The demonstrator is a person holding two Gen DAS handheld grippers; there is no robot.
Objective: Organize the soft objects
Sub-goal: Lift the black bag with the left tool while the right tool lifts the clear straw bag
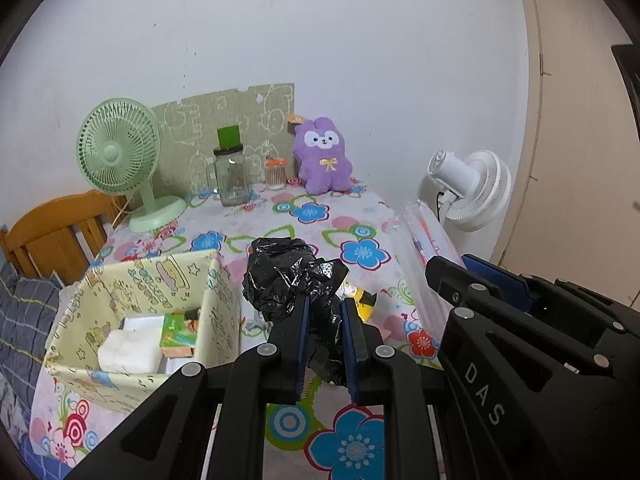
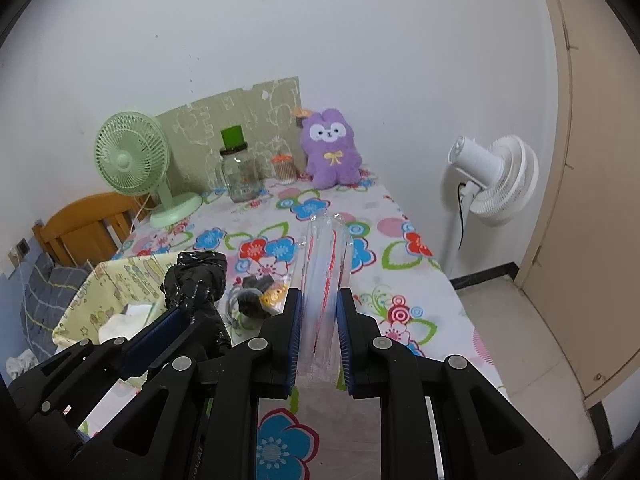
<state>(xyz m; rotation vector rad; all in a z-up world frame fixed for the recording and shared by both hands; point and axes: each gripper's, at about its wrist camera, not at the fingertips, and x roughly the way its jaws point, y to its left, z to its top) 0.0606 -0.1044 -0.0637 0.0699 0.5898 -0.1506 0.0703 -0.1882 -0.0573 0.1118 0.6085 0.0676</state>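
Plastic bag [image 1: 288, 280] fills the left hand-held gripper [image 1: 325, 344]'s grip, hiding a yellow item [image 1: 366, 304]; right hand-held gripper [image 2: 319, 340] clamps clear packet [image 2: 324, 280].

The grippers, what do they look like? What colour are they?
Both are chunky black plastic claws with two flat fingers. The left gripper and right gripper have blue ridged pads lining the inside of the fingers, and round silver pins at the joints. White letters, DAS, are printed on the right gripper's side.
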